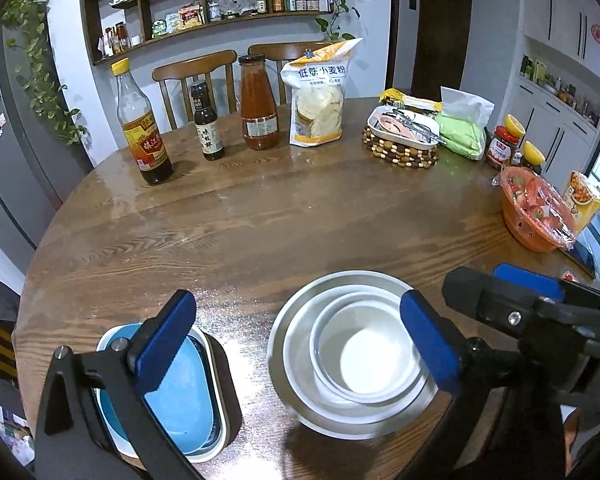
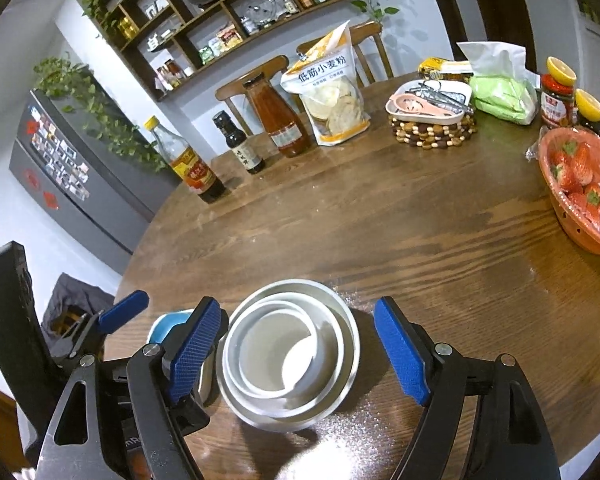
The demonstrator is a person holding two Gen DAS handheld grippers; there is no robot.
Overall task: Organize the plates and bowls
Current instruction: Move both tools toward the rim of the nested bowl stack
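A stack of nested bowls, white bowls (image 1: 364, 364) inside a wide metal bowl (image 1: 288, 328), sits at the near table edge; it also shows in the right wrist view (image 2: 284, 360). Left of it a blue oval plate (image 1: 180, 392) lies stacked in a white dish on a dark one; its edge shows in the right wrist view (image 2: 162, 326). My left gripper (image 1: 296, 344) is open and empty, one finger over the blue plate, the other at the bowls' right rim. My right gripper (image 2: 300, 348) is open and empty, its fingers on either side of the bowl stack.
Round wooden table (image 1: 260, 220). At the back stand three sauce bottles (image 1: 208, 124), a flour bag (image 1: 318, 100), a white dish of utensils on a beaded trivet (image 1: 404, 132), green tissue pack, jars. An orange basket of strawberries (image 2: 580, 192) sits at the right edge.
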